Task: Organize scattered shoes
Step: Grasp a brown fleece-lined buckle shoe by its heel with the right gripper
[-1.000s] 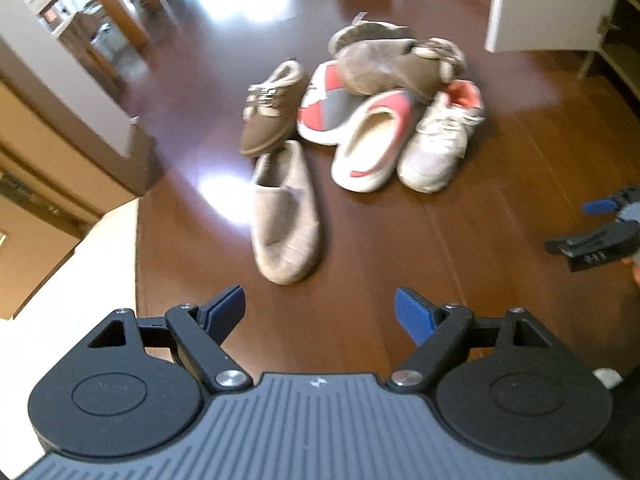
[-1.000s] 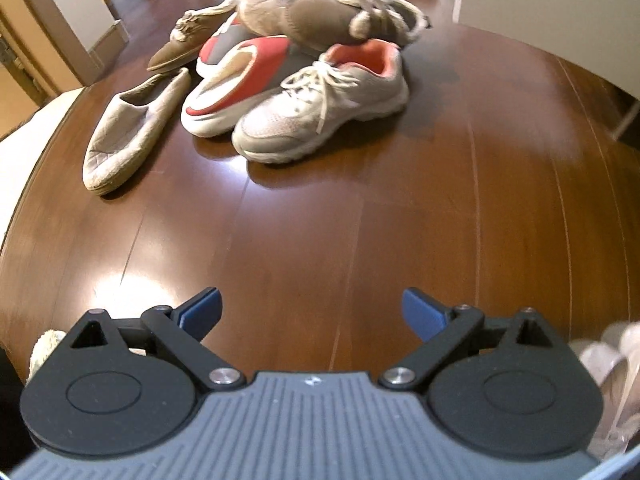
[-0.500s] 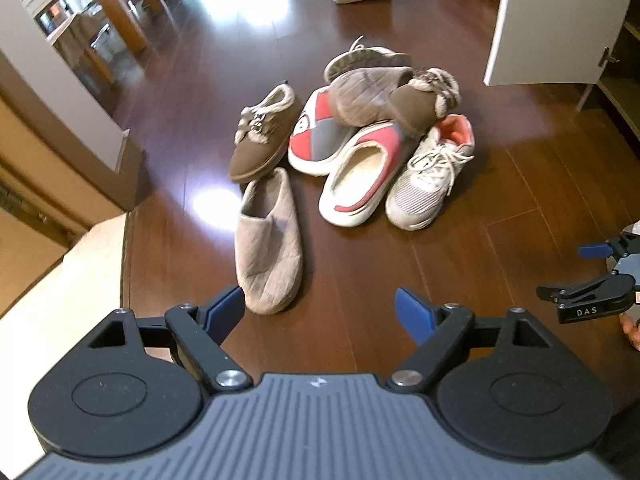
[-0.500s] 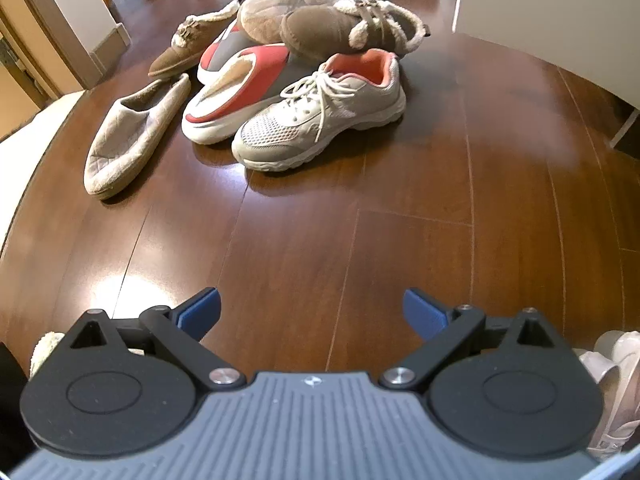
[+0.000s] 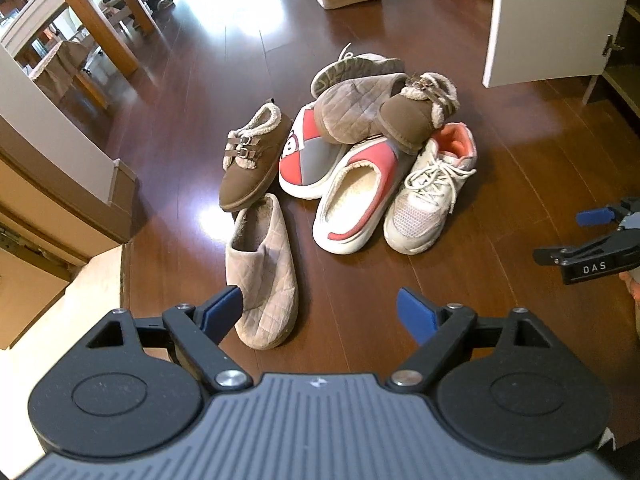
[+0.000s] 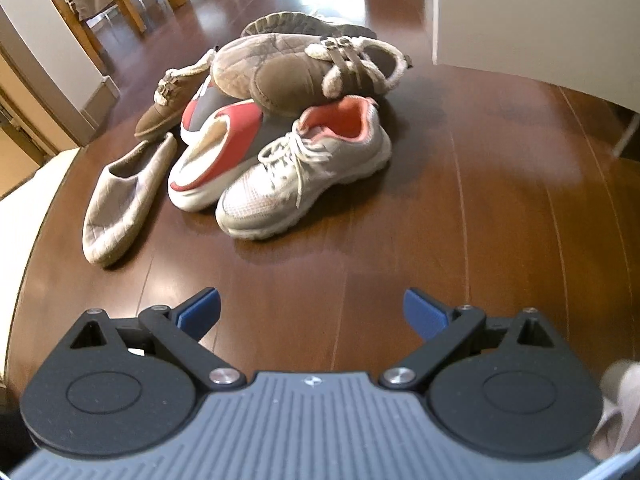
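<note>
Grippers: left gripper (image 5: pixel 319 312) opening, nothing between its jaws; right gripper (image 6: pixel 312 310) wide open, empty, both angled down for a first pick
Nearest: quilted beige slipper (image 5: pixel 262 272) lay alone, easiest reach
Beyond: white sneaker (image 6: pixel 304 172) flanked the heaped shoes on wooden floor (image 6: pixel 460 240)

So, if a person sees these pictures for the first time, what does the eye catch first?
First, the heap of shoes in the middle of the dark wood floor: a white sneaker with a coral lining and a red-and-white slipper in front, with a fur-trimmed brown shoe lying on top. A beige quilted slipper lies apart at the left, nearest the left hand-held gripper, whose jaws are opening with nothing between them.
</note>
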The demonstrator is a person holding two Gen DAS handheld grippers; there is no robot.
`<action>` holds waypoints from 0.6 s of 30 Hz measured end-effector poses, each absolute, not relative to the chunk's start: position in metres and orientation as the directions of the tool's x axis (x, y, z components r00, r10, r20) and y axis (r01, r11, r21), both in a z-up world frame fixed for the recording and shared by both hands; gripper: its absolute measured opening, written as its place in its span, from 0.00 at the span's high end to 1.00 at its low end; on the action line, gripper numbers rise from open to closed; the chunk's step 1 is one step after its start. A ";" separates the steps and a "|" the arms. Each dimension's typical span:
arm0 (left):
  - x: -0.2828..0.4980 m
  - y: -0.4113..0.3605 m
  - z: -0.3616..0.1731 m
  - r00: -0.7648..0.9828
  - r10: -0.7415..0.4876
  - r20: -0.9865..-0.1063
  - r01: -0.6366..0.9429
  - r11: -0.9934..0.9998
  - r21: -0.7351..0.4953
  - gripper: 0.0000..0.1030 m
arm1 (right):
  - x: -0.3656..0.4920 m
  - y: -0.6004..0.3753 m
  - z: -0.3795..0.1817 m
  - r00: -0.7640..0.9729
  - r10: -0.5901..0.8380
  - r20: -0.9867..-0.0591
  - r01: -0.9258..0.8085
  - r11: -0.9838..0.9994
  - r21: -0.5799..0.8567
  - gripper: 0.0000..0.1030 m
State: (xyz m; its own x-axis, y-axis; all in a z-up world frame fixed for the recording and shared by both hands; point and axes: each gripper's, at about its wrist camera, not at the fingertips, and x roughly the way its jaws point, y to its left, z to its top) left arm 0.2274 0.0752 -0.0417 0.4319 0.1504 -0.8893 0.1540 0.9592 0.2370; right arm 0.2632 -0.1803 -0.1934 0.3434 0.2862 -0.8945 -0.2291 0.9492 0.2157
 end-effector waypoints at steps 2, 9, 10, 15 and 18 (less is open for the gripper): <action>0.235 0.082 -0.052 0.422 0.151 -0.894 0.136 0.964 0.227 0.14 | 0.272 -0.174 -0.197 0.332 0.297 -0.895 -0.242 0.944 0.224 0.06; 0.256 0.127 -0.103 0.379 0.143 -0.914 0.024 0.986 0.164 0.14 | 0.346 -0.104 -0.207 0.226 0.415 -0.881 -0.301 0.890 0.342 0.12; 0.258 0.133 -0.109 0.379 0.148 -0.913 0.011 0.986 0.165 0.14 | 0.362 -0.088 -0.205 0.224 0.440 -0.870 -0.312 0.878 0.363 0.15; 0.269 0.185 -0.135 0.393 0.201 -0.897 -0.088 0.980 0.181 0.14 | 0.464 0.019 -0.200 0.241 0.486 -0.840 -0.345 0.852 0.394 0.56; 0.270 0.221 -0.146 0.388 0.229 -0.893 -0.144 0.972 0.187 0.14 | 0.526 0.068 -0.211 0.243 0.465 -0.851 -0.235 0.879 0.414 0.58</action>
State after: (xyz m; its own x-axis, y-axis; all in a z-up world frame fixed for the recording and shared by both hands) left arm 0.2699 0.2210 -0.1465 0.3878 0.2291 -0.8928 -0.1443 0.9718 0.1867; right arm 0.5257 0.0679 -0.2112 0.2432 0.4655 -0.8510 -0.2352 0.8795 0.4138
